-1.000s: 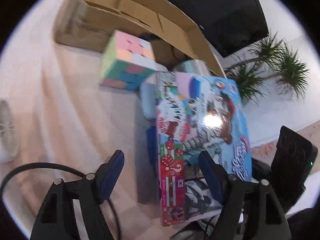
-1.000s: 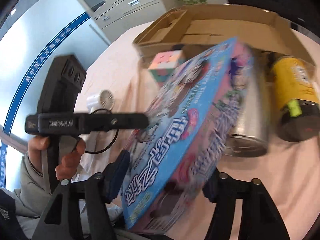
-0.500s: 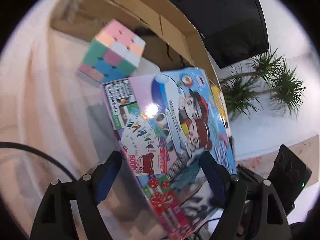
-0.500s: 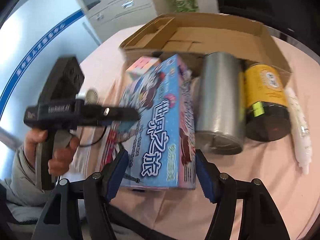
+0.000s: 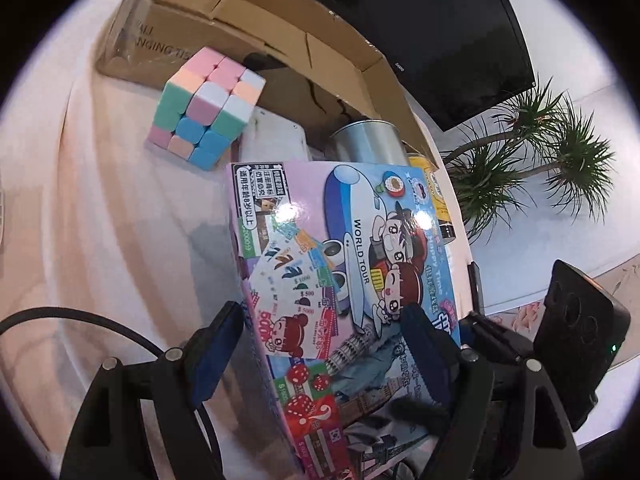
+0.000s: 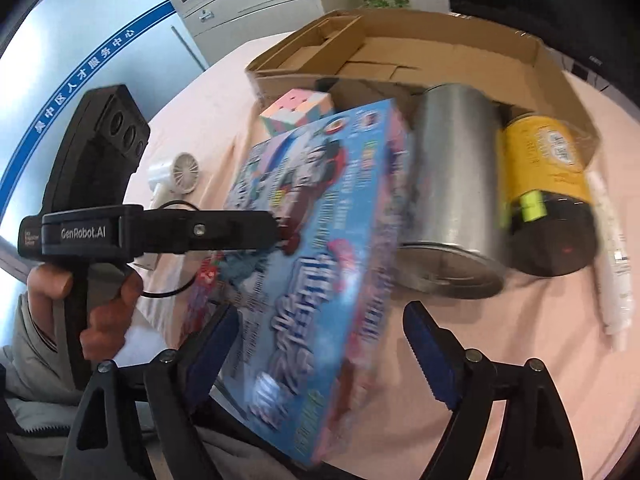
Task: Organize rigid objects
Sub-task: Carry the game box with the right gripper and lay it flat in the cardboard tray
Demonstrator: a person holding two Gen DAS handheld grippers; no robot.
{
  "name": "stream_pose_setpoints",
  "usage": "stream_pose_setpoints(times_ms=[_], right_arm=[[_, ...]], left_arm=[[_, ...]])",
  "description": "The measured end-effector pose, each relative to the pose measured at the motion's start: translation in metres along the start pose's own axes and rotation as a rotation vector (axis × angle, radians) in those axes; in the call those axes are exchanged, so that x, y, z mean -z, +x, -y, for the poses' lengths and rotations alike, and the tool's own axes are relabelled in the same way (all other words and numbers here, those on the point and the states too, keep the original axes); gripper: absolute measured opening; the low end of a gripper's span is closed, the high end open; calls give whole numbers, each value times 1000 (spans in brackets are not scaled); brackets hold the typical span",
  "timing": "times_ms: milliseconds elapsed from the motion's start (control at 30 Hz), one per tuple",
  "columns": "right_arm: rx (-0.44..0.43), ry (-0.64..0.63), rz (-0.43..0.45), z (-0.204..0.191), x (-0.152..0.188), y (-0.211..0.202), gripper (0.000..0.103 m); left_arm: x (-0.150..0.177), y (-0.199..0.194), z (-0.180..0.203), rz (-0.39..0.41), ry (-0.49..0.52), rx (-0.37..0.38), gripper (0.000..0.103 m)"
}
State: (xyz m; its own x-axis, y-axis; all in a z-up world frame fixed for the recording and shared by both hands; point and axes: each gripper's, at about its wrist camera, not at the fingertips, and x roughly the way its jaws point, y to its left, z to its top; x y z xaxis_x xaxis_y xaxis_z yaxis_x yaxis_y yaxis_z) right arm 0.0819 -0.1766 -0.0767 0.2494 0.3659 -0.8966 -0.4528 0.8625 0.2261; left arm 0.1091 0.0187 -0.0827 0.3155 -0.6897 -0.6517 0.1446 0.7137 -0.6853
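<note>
A colourful board game box stands tilted on the pink cloth; it also shows in the right wrist view. My left gripper has its jaws on either side of the box's near end, its right finger over the box face; the grip itself is unclear. From the right wrist view the left gripper touches the box's left edge. My right gripper is open, jaws wide, with the box's near end between them and no contact seen. A pastel cube sits behind the box.
An open cardboard box lies at the back. A metal can, a yellow jar with a black lid and a white tube lie on their sides right of the game box. A small white fan is at left.
The game box has tipped up from lying flat half a second ago to leaning on its edge. Both grippers stay around its near end; the left one has moved nearer the box.
</note>
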Motion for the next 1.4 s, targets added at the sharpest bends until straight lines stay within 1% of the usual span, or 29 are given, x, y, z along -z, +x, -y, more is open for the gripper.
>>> stream_pose_setpoints(times_ms=[67,133,167,300,367,433,533,567,667,700,733,767,833,867,933,967,1033,1067,1133,1167,1200,1233,1267,1367,1400], right_arm=[[17,-25,6,-12,-1,7,79],[6,-24,22,-15,-1,6,79],[-3,-19,37,-15,0,3,77],[-48,9,155,-16,-7,-21,70],[-69,13,234,-15,-19,-39,70],[-86,11,299,-15,-35,-56,69],[-89,-15,407,-12,-71,-78,69],[-91,-23,438,-7,-88,-84,69],[-123,-18,473,15,-140,-88,69],[-142,1,470,26,-159,-85,69],[-154,11,462,34,-170,-82,69],[-170,32,442,46,-186,-72,69],[-194,70,396,67,-208,-47,69],[-210,97,343,81,-220,-25,69],[-233,134,276,100,-233,11,69],[-240,156,221,111,-239,34,70],[-253,193,148,123,-244,62,70],[-252,216,107,128,-246,77,70],[-231,237,58,133,-247,90,74],[-198,230,19,133,-248,97,78],[-167,221,-36,132,-248,104,79],[-150,218,-63,132,-250,107,79],[-124,197,-76,131,-251,108,79],[-96,161,-76,131,-251,102,78],[-92,163,-77,133,-253,103,71]], left_arm=[[1,-7,-1,37,4,-36,81],[1,-21,0,89,19,-59,79],[2,-28,7,120,41,-77,79],[1,-66,41,274,135,-135,79],[-10,-83,63,353,190,-174,79],[-28,-94,82,408,230,-199,79],[-74,-109,103,468,295,-213,79],[-90,-110,109,479,320,-225,79],[-149,-105,119,473,360,-268,79],[-167,-98,120,458,358,-284,79],[-183,-90,117,434,356,-299,79],[-196,-82,113,421,349,-305,79],[-226,-55,90,340,298,-330,79],[-237,-40,74,301,268,-337,79],[-250,-11,48,223,210,-350,79],[-255,3,31,183,169,-349,79],[-256,23,11,131,136,-362,79],[-256,32,2,108,121,-378,76],[-251,41,-6,76,133,-409,68],[-249,45,-6,62,139,-432,55],[-246,50,-7,31,153,-463,49],[-242,52,-8,15,161,-460,48],[-239,52,-10,12,169,-458,48],[-224,30,-3,74,180,-460,48],[-221,22,-3,96,186,-454,48]])
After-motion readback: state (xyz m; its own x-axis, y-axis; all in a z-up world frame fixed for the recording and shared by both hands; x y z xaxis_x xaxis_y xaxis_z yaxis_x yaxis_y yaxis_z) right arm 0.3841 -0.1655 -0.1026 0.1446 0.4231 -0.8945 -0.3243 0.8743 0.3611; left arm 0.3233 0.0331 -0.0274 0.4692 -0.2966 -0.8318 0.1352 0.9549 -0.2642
